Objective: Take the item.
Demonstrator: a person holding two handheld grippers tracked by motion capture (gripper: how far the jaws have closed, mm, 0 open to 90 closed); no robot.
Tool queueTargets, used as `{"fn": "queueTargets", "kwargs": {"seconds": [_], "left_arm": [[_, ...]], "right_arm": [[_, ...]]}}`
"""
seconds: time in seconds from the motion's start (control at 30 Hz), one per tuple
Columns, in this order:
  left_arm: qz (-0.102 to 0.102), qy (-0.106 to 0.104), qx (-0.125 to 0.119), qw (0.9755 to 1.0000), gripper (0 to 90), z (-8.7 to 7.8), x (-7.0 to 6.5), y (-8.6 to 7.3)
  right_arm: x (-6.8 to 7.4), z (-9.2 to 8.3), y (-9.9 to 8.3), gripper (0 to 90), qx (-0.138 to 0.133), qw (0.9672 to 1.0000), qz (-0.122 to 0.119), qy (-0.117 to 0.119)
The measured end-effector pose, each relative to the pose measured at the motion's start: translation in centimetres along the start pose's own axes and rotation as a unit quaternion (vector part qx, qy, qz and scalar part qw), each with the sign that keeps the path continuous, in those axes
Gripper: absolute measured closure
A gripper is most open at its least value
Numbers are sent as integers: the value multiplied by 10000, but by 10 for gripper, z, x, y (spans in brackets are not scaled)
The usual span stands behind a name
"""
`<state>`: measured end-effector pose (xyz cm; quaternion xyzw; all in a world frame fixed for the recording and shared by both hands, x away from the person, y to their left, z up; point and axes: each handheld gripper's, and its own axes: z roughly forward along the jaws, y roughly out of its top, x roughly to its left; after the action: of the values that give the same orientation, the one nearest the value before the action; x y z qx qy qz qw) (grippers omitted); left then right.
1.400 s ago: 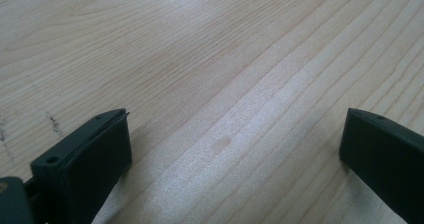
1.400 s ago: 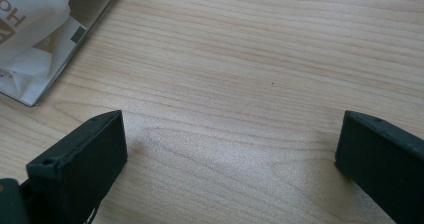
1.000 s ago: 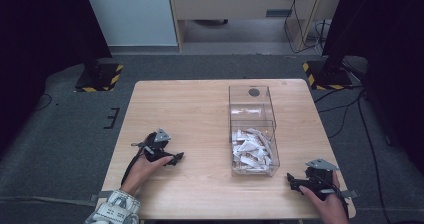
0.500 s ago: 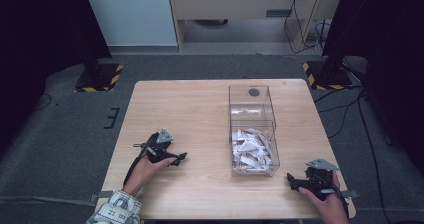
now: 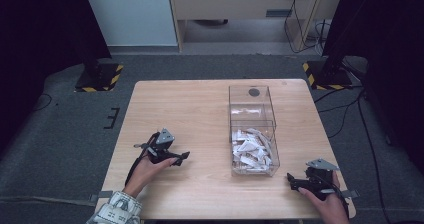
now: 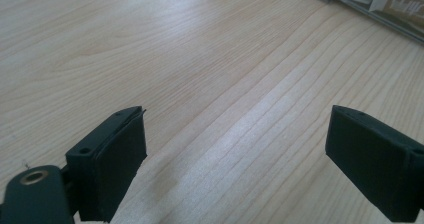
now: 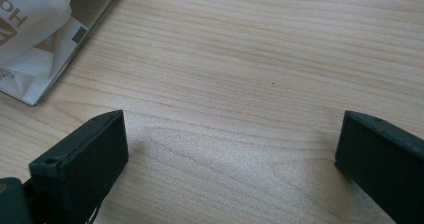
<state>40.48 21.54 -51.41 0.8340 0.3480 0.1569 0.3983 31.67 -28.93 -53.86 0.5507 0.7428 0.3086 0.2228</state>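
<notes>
Resting low over the pale wooden table (image 5: pixel 200 104), the left gripper (image 5: pixel 181 158) sits near the table's left front edge, held in the person's left hand (image 5: pixel 146 168), whose patterned white sleeve cuff (image 5: pixel 116 211) comes in from the bottom of the high view. Its two black jaws point toward the clear rectangular plastic box (image 5: pixel 252 129) and stand spread wide, though they have just been easing a little closer together; between them there is only bare wood grain, as the left gripper view makes plain. The grey three-cornered plate (image 5: pixel 165 136) rides on top of it. Over at the table's right front corner, the right gripper (image 5: pixel 292 181) lies in the person's right hand (image 5: pixel 327 206), its jaws likewise held wide apart with nothing but tabletop between them, aimed leftward at the box's near end. The clear box stands right of the table's middle, running lengthwise away from the person; its near half is heaped with crumpled white paper packets (image 5: pixel 251 149) bearing brown print, while its far half looks bare apart from a dark round spot (image 5: pixel 254 91) at the far end. Both grippers are well apart from the box, and a corner of it with the packets shows at the upper edge of each gripper view.
</notes>
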Motion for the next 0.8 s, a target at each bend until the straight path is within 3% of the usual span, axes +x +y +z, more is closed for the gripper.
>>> {"fn": "queueTargets", "kwargs": {"seconds": [0.8], "left_arm": [[272,-290,-161,9991,130,-3,-22,16]], "right_arm": [[0,0,0,9,5,10000,10,1]]}}
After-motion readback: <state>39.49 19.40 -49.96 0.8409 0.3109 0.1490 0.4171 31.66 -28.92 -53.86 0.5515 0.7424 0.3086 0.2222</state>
